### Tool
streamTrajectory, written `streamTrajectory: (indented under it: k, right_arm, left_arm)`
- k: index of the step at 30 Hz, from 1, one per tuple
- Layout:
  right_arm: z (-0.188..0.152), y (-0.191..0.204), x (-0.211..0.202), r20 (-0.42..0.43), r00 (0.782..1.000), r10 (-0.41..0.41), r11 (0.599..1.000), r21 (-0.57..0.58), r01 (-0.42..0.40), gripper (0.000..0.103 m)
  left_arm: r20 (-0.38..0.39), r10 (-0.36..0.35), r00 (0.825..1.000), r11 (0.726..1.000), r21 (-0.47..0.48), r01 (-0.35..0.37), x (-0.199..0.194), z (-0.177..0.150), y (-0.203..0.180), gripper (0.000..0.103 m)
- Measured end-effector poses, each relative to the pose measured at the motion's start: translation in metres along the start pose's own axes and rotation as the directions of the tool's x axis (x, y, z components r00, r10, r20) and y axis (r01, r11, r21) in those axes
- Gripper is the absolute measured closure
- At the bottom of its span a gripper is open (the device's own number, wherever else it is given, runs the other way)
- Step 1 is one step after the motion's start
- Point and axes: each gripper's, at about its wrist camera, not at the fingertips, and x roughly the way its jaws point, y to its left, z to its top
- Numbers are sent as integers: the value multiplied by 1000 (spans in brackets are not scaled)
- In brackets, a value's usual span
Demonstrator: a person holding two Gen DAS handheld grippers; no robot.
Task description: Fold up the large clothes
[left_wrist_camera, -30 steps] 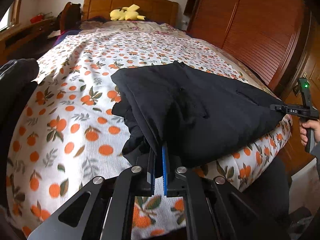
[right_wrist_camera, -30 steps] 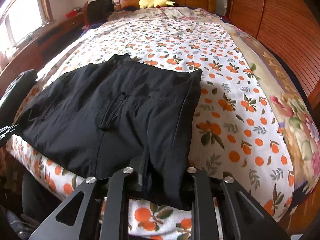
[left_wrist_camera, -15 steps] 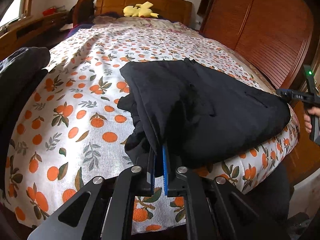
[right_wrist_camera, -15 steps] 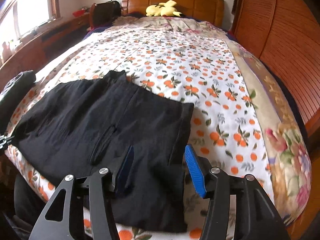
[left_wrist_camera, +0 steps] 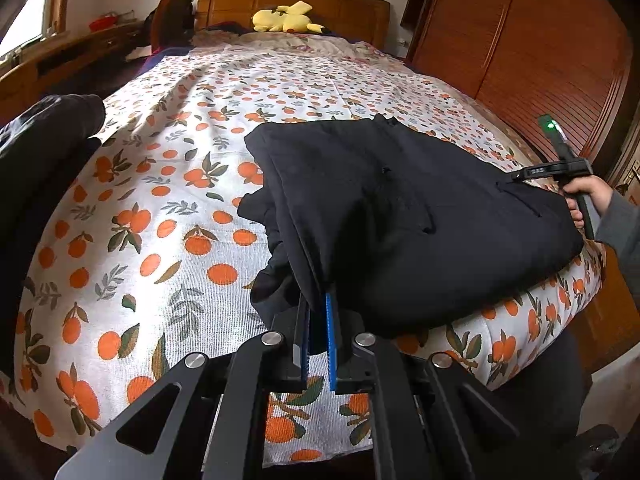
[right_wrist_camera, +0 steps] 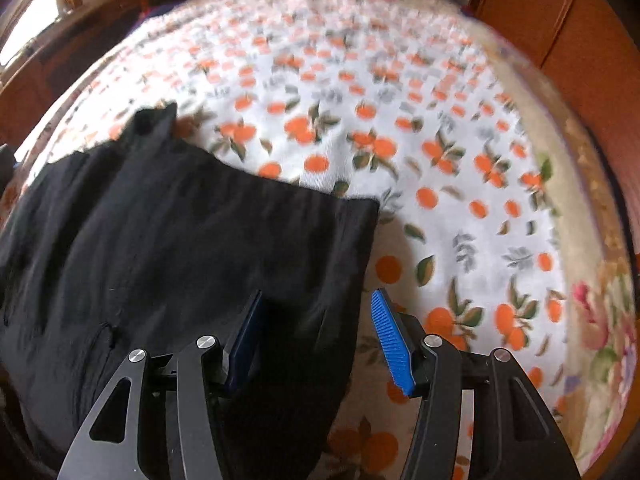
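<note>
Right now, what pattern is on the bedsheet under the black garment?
Oranges with green leaves on white bedsheet, clearest in the left wrist view.

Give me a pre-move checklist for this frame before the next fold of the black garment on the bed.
1. Left gripper shut on the black garment edge: ok.
2. Right gripper open, pads off the cloth: ok.
3. Garment lying flat: not ok, bunched near the left gripper.
4. Garment fully on the orange-print bedspread: not ok, its near edge hangs over the side.
5. Number of folds already made: cannot tell.
6. Right wrist view sharp enough to aim: not ok, blurred.
</note>
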Motion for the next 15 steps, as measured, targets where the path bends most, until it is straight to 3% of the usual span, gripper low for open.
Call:
streamTrajectory:
  k: [2, 4, 5, 7, 12, 15]
  right_arm:
    - [3, -1, 8, -26, 999, 31, 1000, 2, -31, 62]
    - [6, 2, 9, -29, 998, 54, 998, -10, -55, 93]
    - [8, 3, 8, -25, 999, 44, 999, -20, -44, 98]
    - [12, 4, 4, -3, 1000, 21, 999, -35, -21, 100]
    - [27, 13, -24, 165, 983, -77, 996, -33, 84, 101]
    - [28, 20, -23, 155, 982, -104, 993, -31, 110, 98]
  left_arm:
    - [0, 1, 1000, 1000, 1, -1, 0, 0, 0, 96]
    - [2, 3, 1000, 1000, -1, -3, 0, -1, 0, 96]
    - [1, 2, 1000, 1000, -3, -2, 0, -1, 0, 96]
    - [2, 3, 1000, 1000, -7, -3, 0, -1, 1, 94]
    - [12, 13, 1000, 1000, -9, -13, -1, 3, 2, 91]
    - [11, 17, 1000, 1000, -8, -17, 0, 4, 2, 91]
